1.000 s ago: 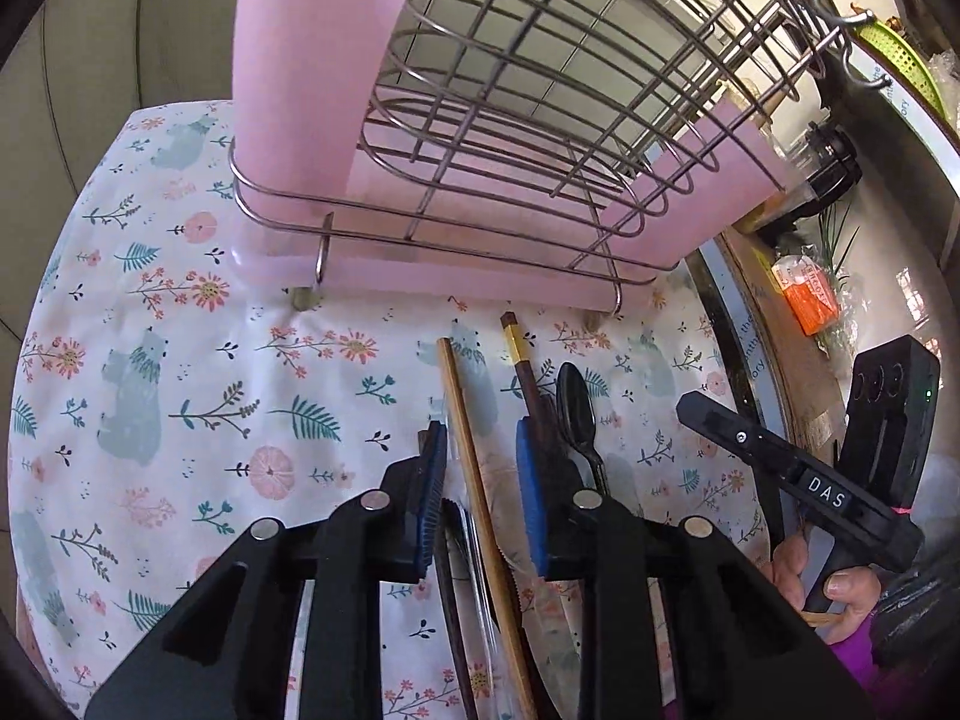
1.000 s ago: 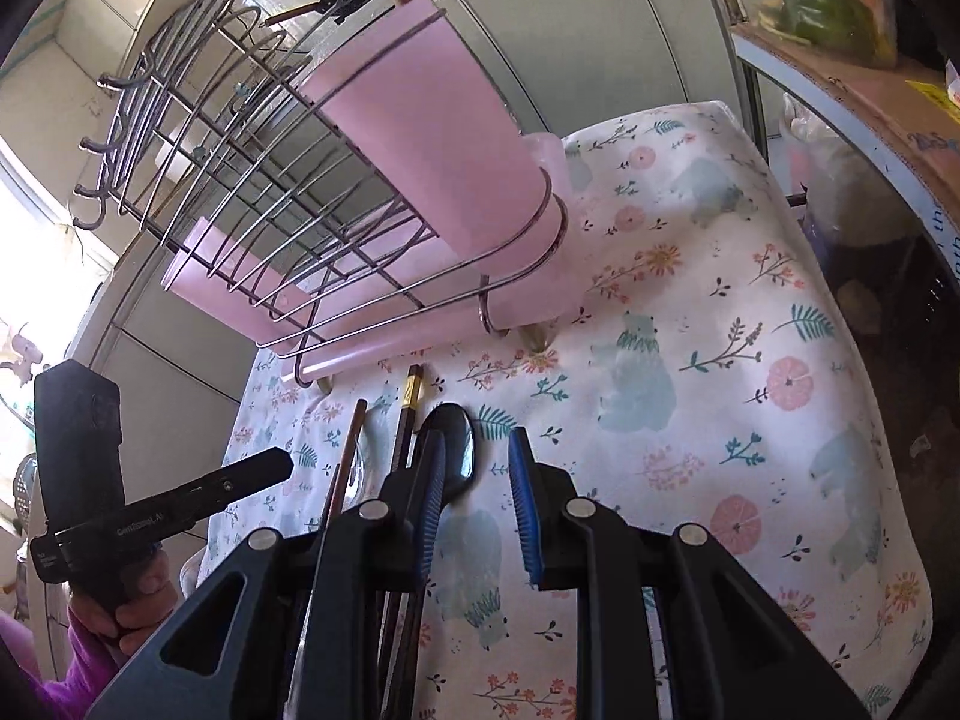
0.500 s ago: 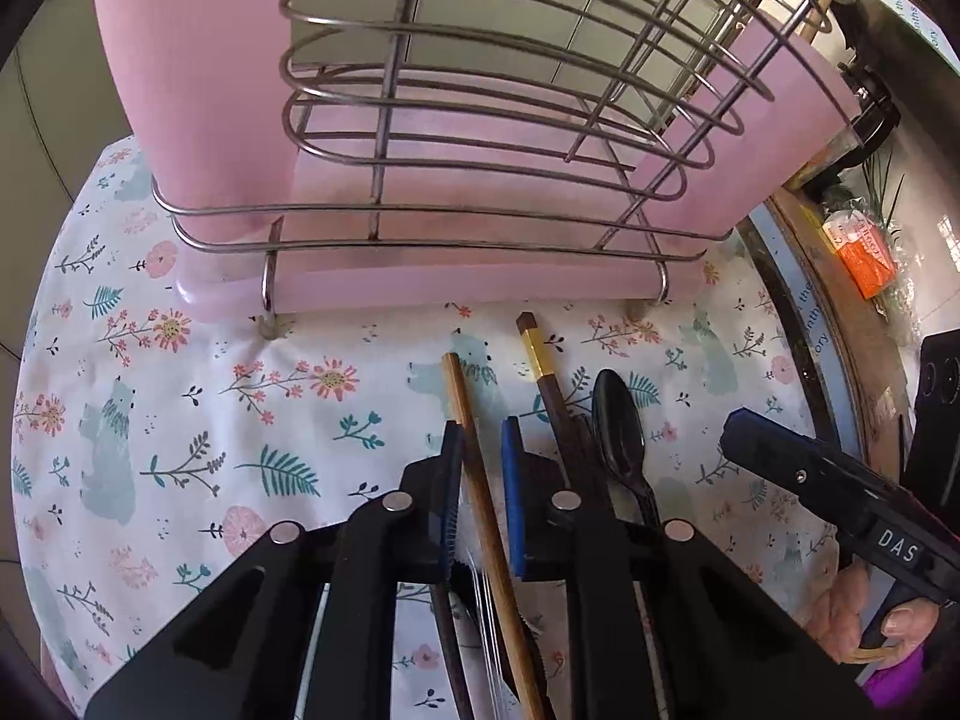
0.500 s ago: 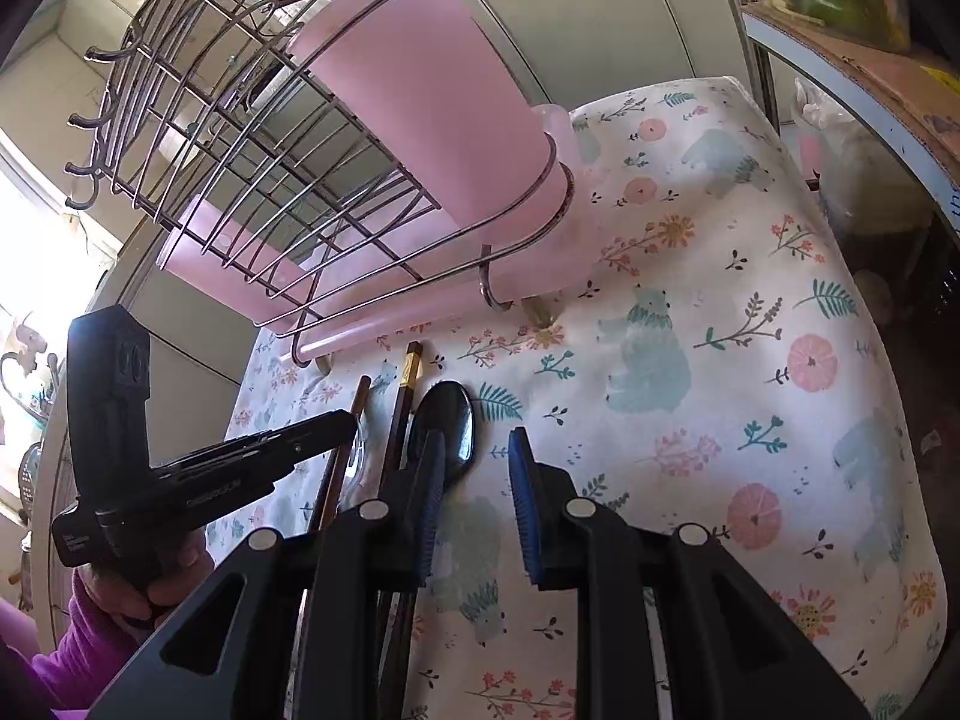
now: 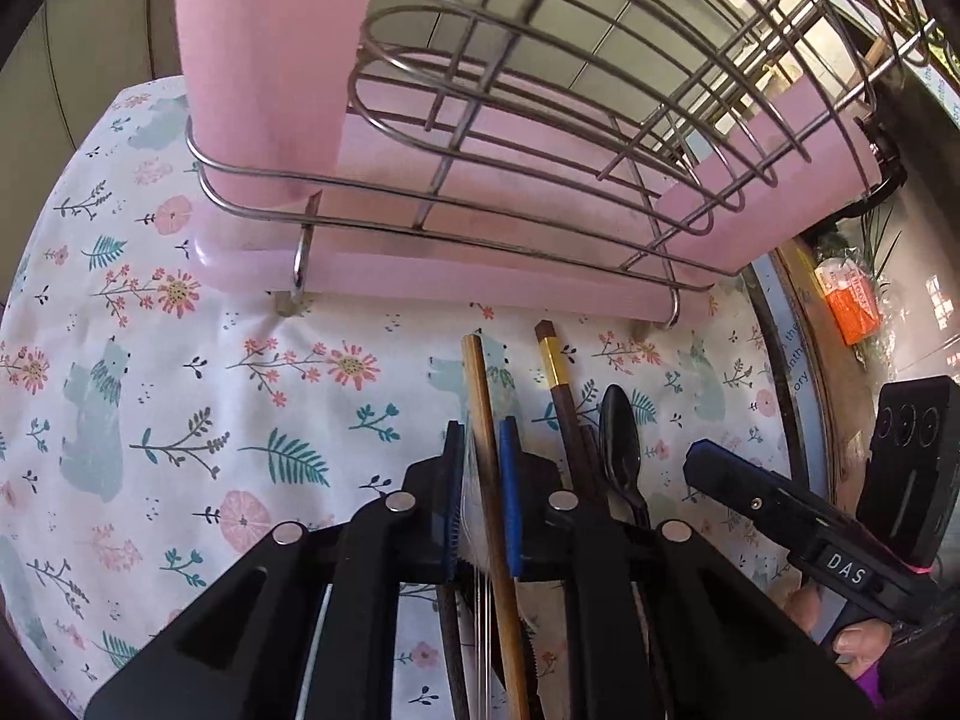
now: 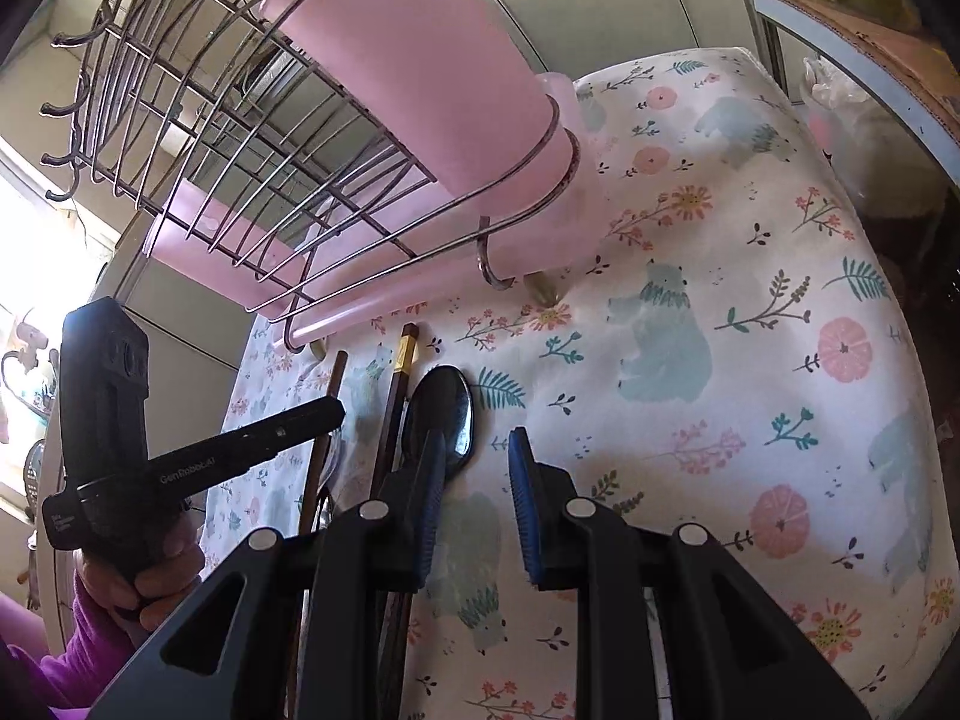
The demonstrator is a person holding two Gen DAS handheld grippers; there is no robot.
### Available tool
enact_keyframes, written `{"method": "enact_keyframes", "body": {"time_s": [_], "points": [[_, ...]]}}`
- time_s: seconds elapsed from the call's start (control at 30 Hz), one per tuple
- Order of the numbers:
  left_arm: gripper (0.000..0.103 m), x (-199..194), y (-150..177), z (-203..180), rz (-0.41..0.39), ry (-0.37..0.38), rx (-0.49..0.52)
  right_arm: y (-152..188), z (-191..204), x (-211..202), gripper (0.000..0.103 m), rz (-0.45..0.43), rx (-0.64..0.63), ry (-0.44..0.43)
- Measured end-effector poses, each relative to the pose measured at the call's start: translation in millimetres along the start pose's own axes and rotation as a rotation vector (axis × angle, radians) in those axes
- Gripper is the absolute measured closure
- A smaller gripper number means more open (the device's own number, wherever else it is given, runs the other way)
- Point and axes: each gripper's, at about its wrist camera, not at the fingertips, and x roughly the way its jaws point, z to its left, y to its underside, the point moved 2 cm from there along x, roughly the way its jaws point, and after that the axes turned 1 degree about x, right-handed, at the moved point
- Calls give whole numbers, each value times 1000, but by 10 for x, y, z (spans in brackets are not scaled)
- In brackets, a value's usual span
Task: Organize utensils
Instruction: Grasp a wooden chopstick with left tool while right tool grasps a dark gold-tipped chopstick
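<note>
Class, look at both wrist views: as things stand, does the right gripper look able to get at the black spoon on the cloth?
Probably yes. The right gripper is open, nothing between its pads, and the black spoon lies uncovered by its left finger. The dark chopstick lies close beside it, so a clean pinch may need care.

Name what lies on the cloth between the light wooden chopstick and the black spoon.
A dark chopstick with a gold band, lying parallel between the light wooden chopstick and the black spoon; both wrist views show it.

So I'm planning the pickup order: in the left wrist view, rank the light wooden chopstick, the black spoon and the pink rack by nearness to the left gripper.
1. Light wooden chopstick, between the left gripper pads.
2. Black spoon, just right of them.
3. Pink rack, beyond, at the cloth's far edge.
</note>
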Motion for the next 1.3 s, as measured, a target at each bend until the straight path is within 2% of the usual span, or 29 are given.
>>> {"method": "enact_keyframes", "body": {"time_s": [0.2, 0.43, 0.6, 0.77, 0.87, 0.9, 1.3], "points": [[92, -147, -33, 226, -33, 2, -46, -57, 99, 96, 81, 16, -24, 11], [92, -306, -66, 427, -47, 23, -74, -238, 534, 351, 81, 41, -150, 20], [92, -387, -35, 442, -55, 53, -73, -387, 697, 660, 82, 81, -208, 108], [92, -496, -23, 463, -73, 77, -78, -458, 705, 860, 82, 97, -222, 168], [92, -537, -61, 502, -75, 84, -90, -494, 705, 893, 87, 81, -219, 184], [92, -546, -75, 537, -75, 86, -94, -498, 700, 888, 93, 76, -217, 183], [92, -381, -173, 816, -12, 26, -167, -510, 557, 709, 94, 41, -164, 131]]}}
